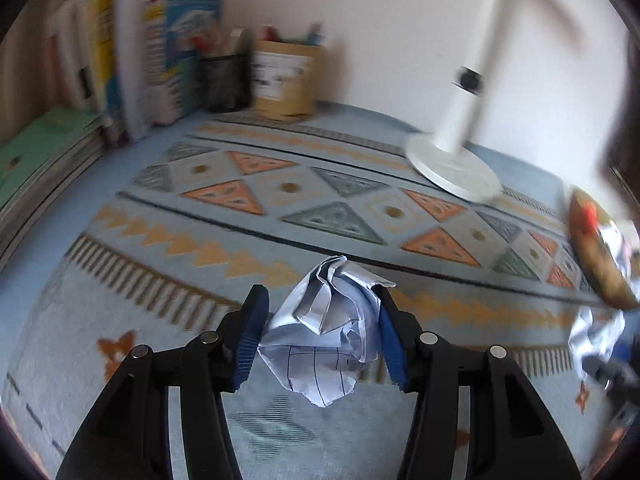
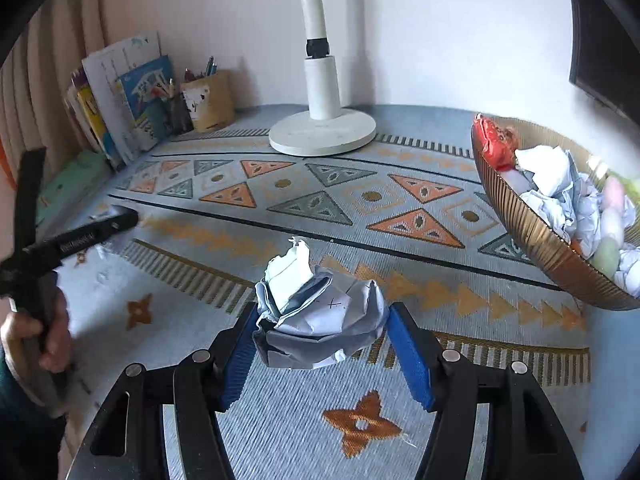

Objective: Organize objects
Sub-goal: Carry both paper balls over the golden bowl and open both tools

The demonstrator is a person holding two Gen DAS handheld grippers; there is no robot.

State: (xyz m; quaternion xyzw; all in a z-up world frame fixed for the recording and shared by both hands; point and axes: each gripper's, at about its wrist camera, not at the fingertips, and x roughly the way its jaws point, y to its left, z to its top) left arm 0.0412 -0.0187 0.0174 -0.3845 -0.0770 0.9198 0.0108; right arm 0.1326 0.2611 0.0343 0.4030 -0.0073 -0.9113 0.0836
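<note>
My left gripper (image 1: 322, 300) is shut on a crumpled ball of lined pale-blue paper (image 1: 332, 328), held above the patterned tablecloth (image 1: 280, 216). My right gripper (image 2: 322, 316) is shut on a second crumpled paper ball (image 2: 324, 320), white and grey, its blue pads (image 2: 408, 352) pressing both sides. To the right stands a ribbed golden bowl (image 2: 532, 236) tilted toward me, with several crumpled papers, a red wrapper and pale egg shapes in it. The bowl (image 1: 596, 268) also shows at the right edge of the left wrist view. A hand (image 2: 44, 332) holds the left gripper at the left edge.
A white lamp base (image 2: 322, 132) with its pole stands at the back centre. Books and a blue box (image 1: 180, 56) lean at the back left, beside a black mesh pen cup (image 1: 224, 80) and a tan pen holder (image 1: 286, 80). A green book stack (image 1: 44, 148) lies at the left.
</note>
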